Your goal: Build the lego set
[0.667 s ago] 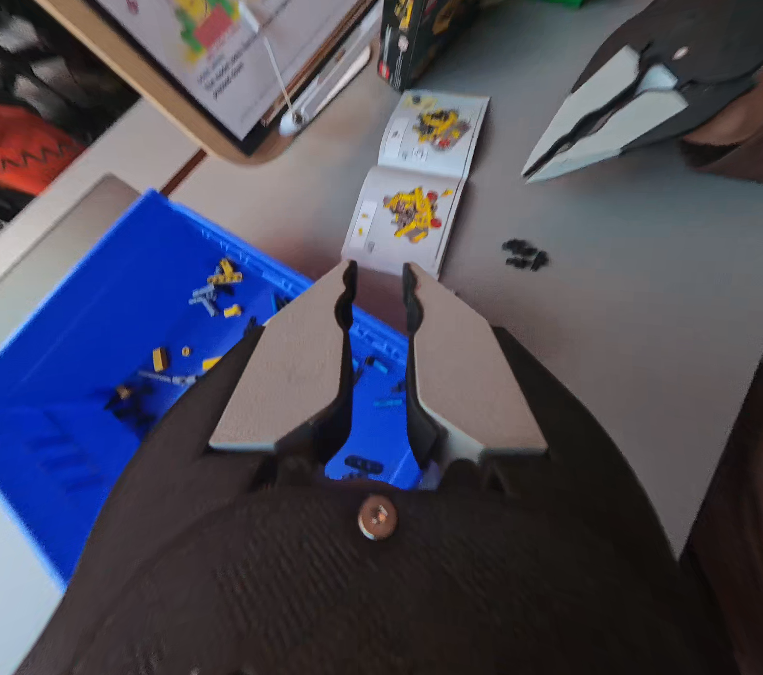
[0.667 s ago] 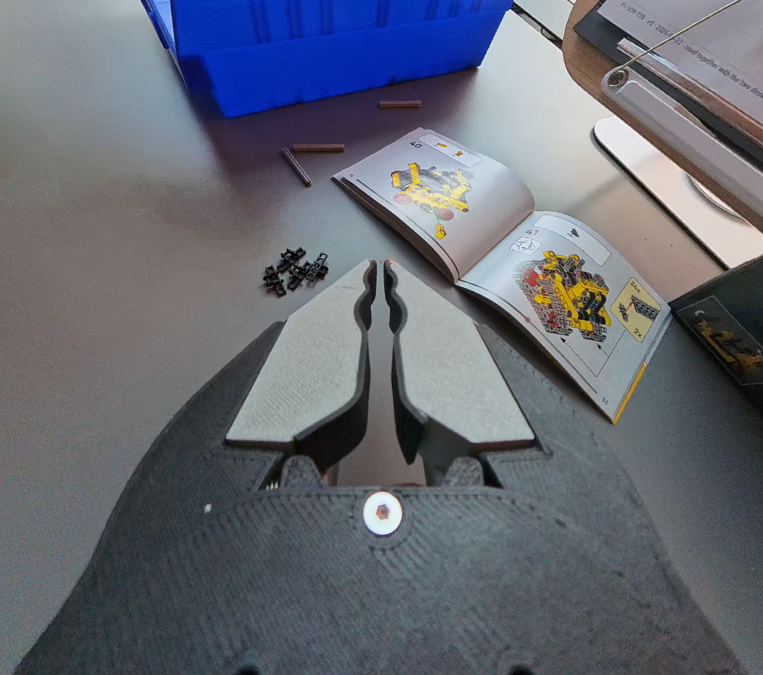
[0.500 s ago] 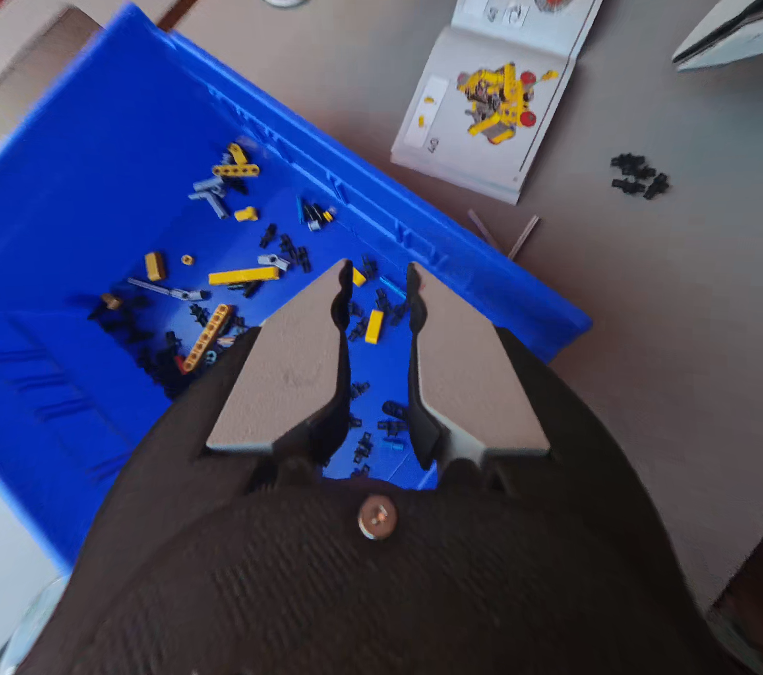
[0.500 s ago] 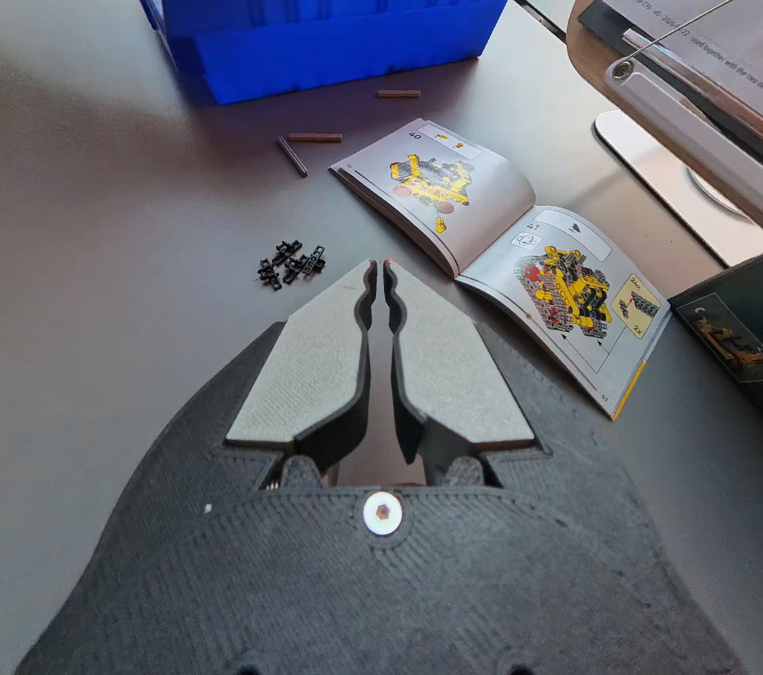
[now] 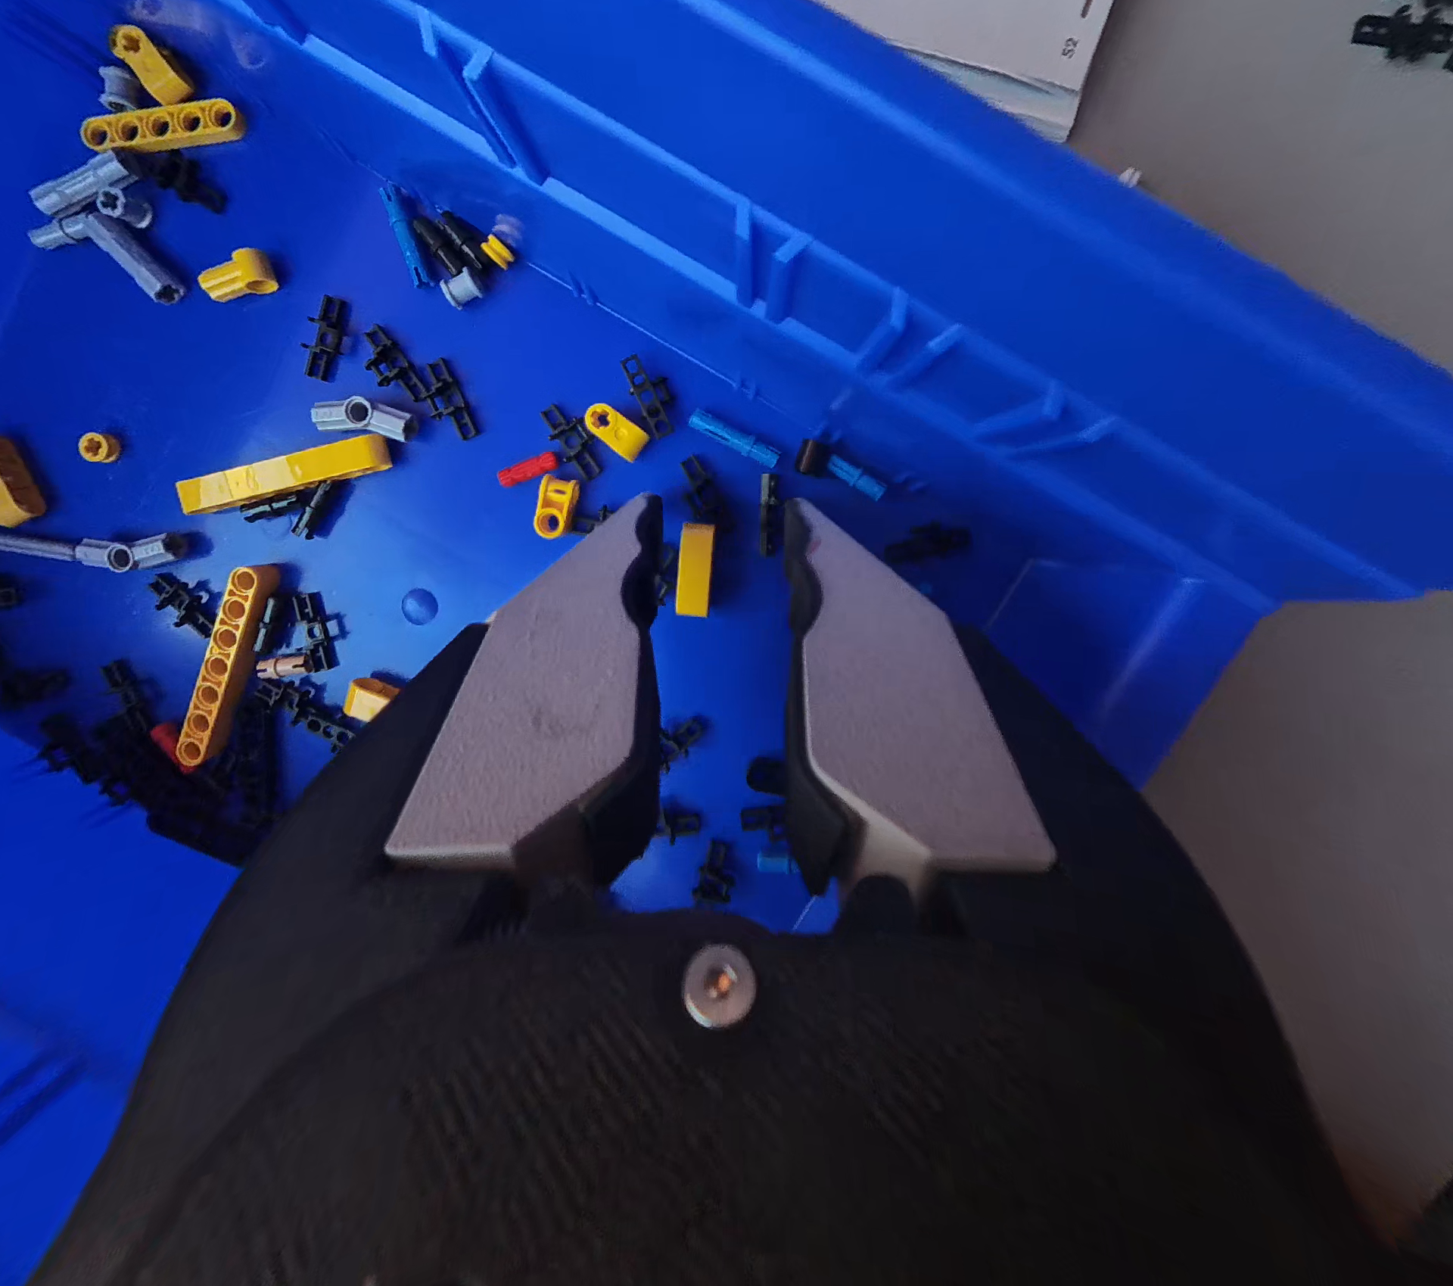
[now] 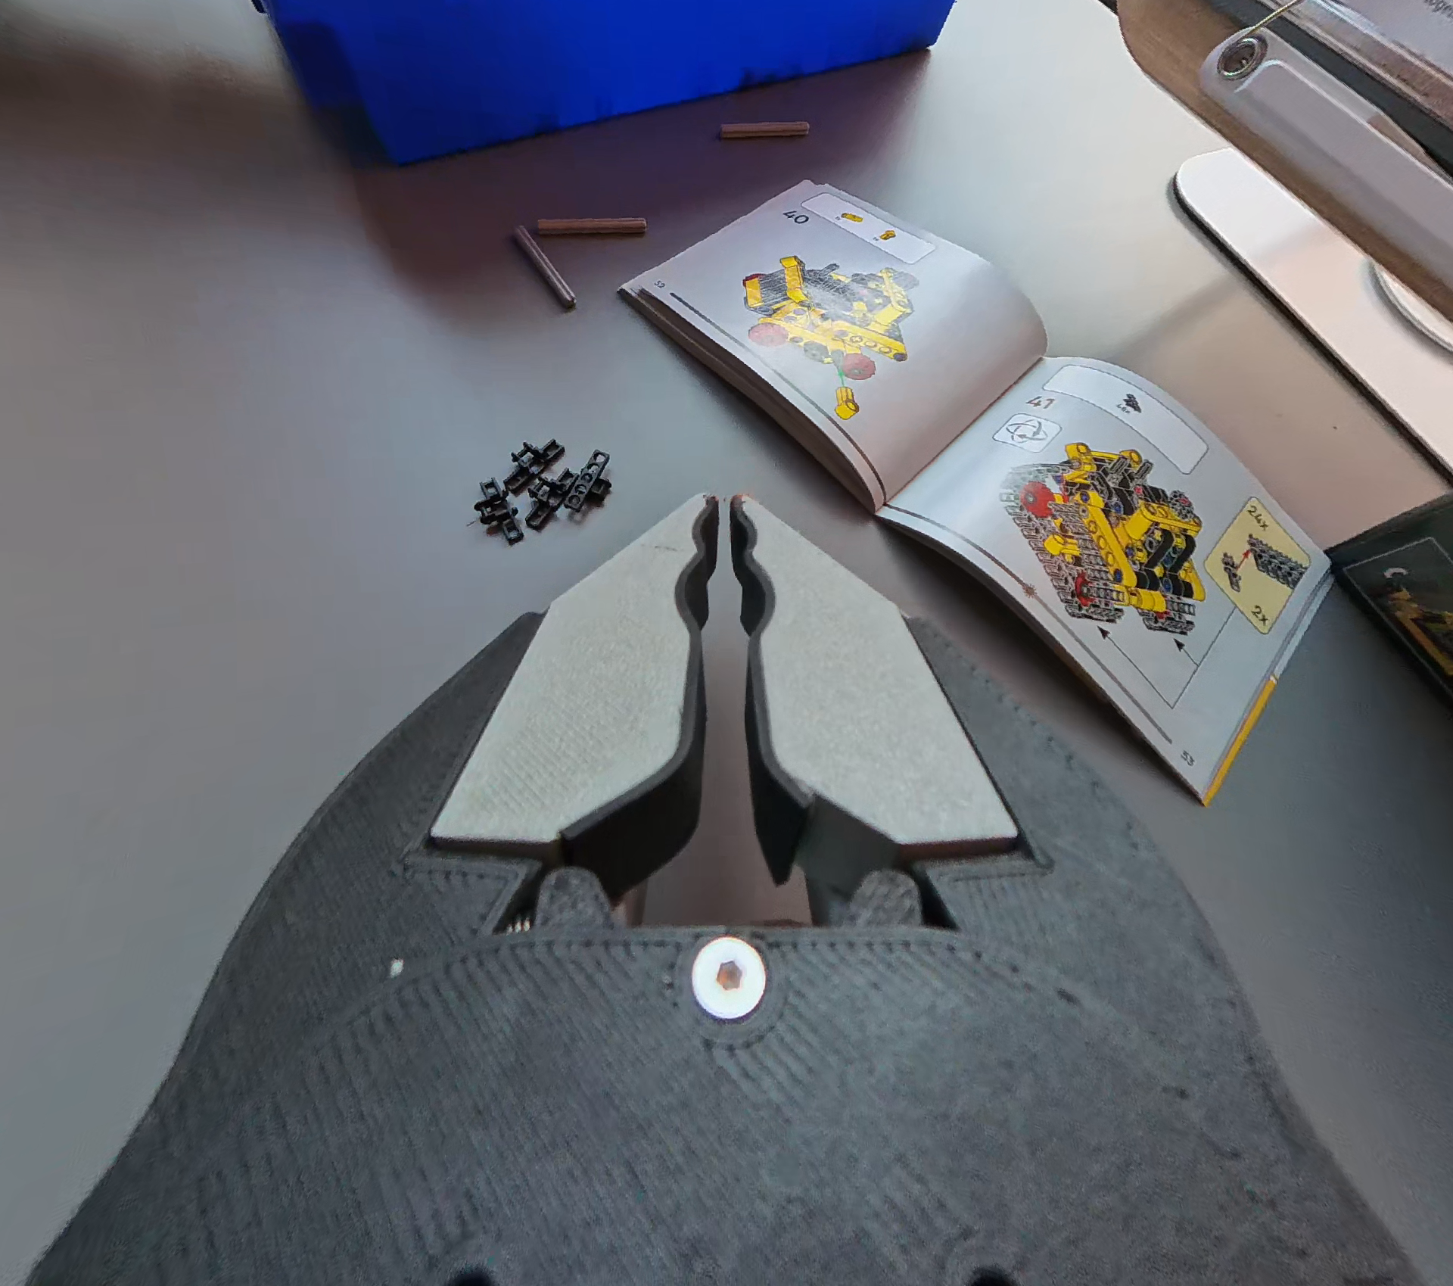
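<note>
Left tool (image 5: 717, 525) over the blue bin (image 5: 786, 163), fingers apart, nothing gripped; a small yellow piece (image 5: 695, 569) lies on the bin floor in the gap between the tips. Loose lego parts (image 5: 283, 470) scattered across the bin (yellow beams, grey connectors, black links). Right tool (image 6: 723, 501) nearly closed, empty, above the desk (image 6: 236, 383). Black track links (image 6: 542, 489) just left of its tips, open instruction booklet (image 6: 943, 462) to the right.

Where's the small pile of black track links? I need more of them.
In the right wrist view, the black track links lie on the grey table, just left of the right gripper tips.
</note>
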`<act>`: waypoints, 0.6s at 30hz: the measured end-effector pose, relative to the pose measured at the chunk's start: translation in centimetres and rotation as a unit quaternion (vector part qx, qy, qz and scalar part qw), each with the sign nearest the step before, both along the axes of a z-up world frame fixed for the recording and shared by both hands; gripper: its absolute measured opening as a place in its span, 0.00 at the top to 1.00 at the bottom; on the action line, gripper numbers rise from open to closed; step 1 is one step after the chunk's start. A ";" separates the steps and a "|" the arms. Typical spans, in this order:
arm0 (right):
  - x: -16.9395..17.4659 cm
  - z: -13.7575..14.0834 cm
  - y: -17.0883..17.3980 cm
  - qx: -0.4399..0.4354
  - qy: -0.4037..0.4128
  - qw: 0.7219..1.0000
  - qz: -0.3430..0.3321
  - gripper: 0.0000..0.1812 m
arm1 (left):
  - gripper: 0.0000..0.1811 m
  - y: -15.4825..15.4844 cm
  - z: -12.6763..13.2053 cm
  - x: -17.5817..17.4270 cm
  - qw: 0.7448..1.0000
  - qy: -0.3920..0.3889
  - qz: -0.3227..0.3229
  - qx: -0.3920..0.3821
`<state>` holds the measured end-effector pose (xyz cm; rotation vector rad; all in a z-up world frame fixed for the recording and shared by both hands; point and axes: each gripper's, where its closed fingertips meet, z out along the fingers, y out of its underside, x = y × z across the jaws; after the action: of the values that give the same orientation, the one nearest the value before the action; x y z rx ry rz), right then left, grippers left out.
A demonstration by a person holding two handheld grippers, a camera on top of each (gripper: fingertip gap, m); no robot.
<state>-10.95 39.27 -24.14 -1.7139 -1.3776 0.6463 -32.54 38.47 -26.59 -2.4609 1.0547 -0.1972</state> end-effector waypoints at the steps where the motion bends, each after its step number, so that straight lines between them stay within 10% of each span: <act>1: 0.0 0.0 0.0 0.001 0.000 1.000 0.001 1.00 | 0.85 0.2 0.0 0.0 1.000 0.000 0.003 0.002; 18: -0.1 0.6 -0.6 0.014 0.003 1.000 0.011 1.00 | 1.00 0.6 2.1 1.5 0.997 -0.012 0.004 0.070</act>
<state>-11.00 38.69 -23.58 -1.6754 -1.3969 0.6430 -31.02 39.11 -24.47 -2.3325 1.0126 -0.1437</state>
